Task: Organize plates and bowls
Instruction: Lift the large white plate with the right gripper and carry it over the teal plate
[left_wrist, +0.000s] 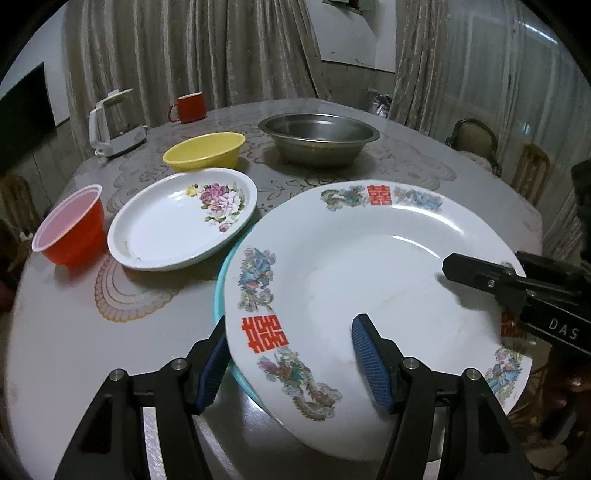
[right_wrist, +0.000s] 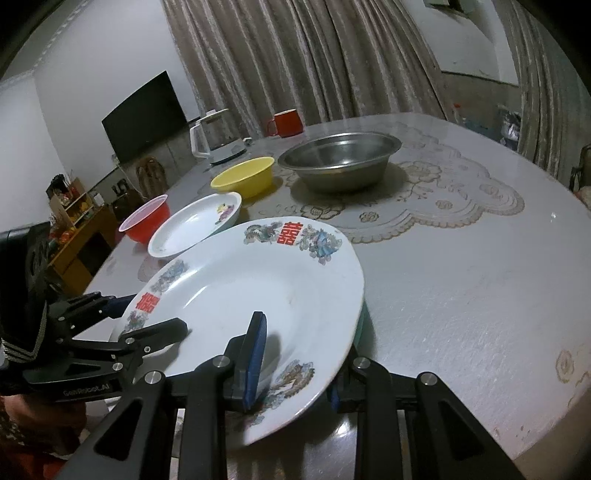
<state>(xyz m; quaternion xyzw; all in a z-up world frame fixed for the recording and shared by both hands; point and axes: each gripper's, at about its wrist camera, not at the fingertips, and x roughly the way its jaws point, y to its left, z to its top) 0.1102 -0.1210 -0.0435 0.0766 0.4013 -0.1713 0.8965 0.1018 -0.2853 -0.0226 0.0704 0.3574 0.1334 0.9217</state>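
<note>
A large white plate with red double-happiness marks and dragon patterns (left_wrist: 362, 266) (right_wrist: 251, 288) lies at the table's near edge, its underside teal. My left gripper (left_wrist: 291, 354) straddles its near-left rim, one finger under and one over, jaws wide. My right gripper (right_wrist: 295, 354) straddles the plate's other rim the same way; its finger shows in the left wrist view (left_wrist: 476, 273). A smaller white plate with pink flowers (left_wrist: 177, 221) (right_wrist: 192, 229) lies to the left. Beyond are a red bowl (left_wrist: 74, 229) (right_wrist: 146, 218), a yellow bowl (left_wrist: 205, 149) (right_wrist: 243, 177) and a steel basin (left_wrist: 319, 138) (right_wrist: 340, 158).
A white kettle (left_wrist: 114, 122) (right_wrist: 214, 140) and a red mug (left_wrist: 190, 107) (right_wrist: 286, 123) stand at the far side of the round table (right_wrist: 461, 277). Chairs (left_wrist: 476, 144) stand to the right. Curtains hang behind.
</note>
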